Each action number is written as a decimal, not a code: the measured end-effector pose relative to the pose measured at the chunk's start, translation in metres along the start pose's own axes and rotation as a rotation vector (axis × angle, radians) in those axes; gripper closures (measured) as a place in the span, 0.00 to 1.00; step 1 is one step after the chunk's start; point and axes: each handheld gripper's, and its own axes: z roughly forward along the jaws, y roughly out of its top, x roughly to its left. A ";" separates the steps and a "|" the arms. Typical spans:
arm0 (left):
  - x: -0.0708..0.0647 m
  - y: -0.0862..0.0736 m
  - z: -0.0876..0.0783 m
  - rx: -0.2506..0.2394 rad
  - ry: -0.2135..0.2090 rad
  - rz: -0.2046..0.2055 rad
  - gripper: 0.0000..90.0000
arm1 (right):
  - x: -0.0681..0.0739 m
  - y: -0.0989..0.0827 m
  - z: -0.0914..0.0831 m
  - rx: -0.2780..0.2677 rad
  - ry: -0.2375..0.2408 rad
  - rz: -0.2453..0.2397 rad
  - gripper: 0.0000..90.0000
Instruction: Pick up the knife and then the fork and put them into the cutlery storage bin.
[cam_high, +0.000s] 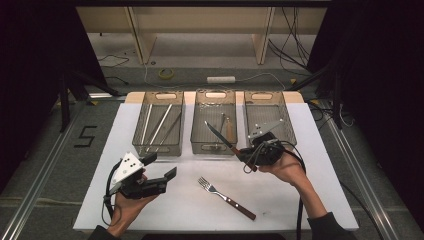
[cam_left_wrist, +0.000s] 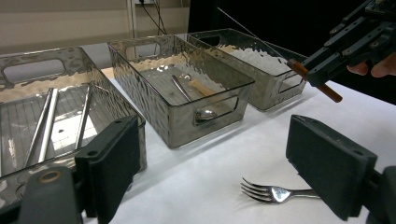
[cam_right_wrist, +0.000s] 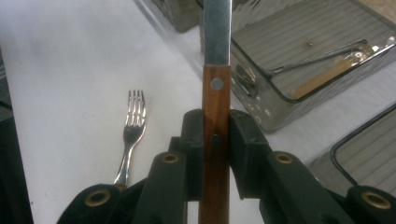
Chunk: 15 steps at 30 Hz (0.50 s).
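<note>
A black numeral "5" (cam_high: 86, 136) is marked on the floor left of the tabletop (cam_high: 150, 210); no other writing can be read. The right gripper (cam_right_wrist: 215, 135) has its fingers (cam_right_wrist: 194, 140) pressed nearly together on the wooden handle of a knife (cam_right_wrist: 215, 107), a rivet showing just above the pads and the steel blade running up out of the picture. In the high view that knife (cam_high: 220, 135) is held above the tabletop, its blade slanting over the near edge of the middle tray (cam_high: 214, 147), which holds a spoon (cam_left_wrist: 205, 113). The left gripper (cam_left_wrist: 224, 168) has its fingers (cam_left_wrist: 112, 163) spread wide, gripping nothing, held low above the tabletop. A fork (cam_high: 225, 197) with a wooden handle lies on the white tabletop between the two grippers. The left tray (cam_high: 159, 147) holds long metal rods.
</note>
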 end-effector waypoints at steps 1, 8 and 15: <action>0.000 0.000 0.000 0.000 0.002 0.001 0.19 | -0.001 0.000 -0.001 -0.002 -0.001 0.006 0.86; 0.000 0.000 0.000 -0.001 0.003 -0.002 0.19 | -0.010 0.002 -0.009 -0.035 -0.029 0.033 0.86; 0.000 0.000 0.000 0.000 0.005 -0.001 0.19 | -0.023 0.003 -0.018 -0.059 -0.067 0.068 0.86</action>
